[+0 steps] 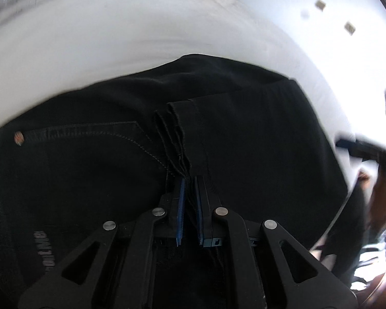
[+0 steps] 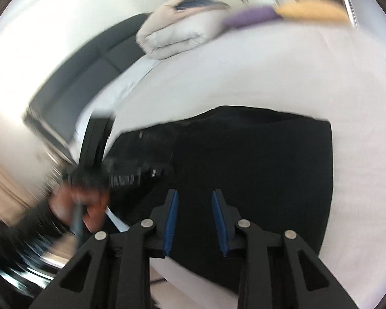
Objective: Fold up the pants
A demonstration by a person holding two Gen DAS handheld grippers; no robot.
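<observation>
Black pants (image 1: 244, 128) lie folded on a white bed sheet (image 1: 115, 41); a pocket seam and a rivet show at the left. My left gripper (image 1: 190, 180) is shut on the stacked leg hems (image 1: 180, 128) and holds them over the pants' upper part. In the right wrist view the pants (image 2: 257, 154) form a dark block on the sheet (image 2: 270, 72). My right gripper (image 2: 195, 195) is open and empty just above the pants' near edge. The left gripper (image 2: 131, 172) and the hand that holds it show blurred at the left.
A folded white duvet (image 2: 177, 36), a purple pillow (image 2: 252, 15) and a yellow pillow (image 2: 314, 10) lie at the far end of the bed. A dark bed frame (image 2: 85, 67) runs along the left side. The bed's near edge is just below my right gripper.
</observation>
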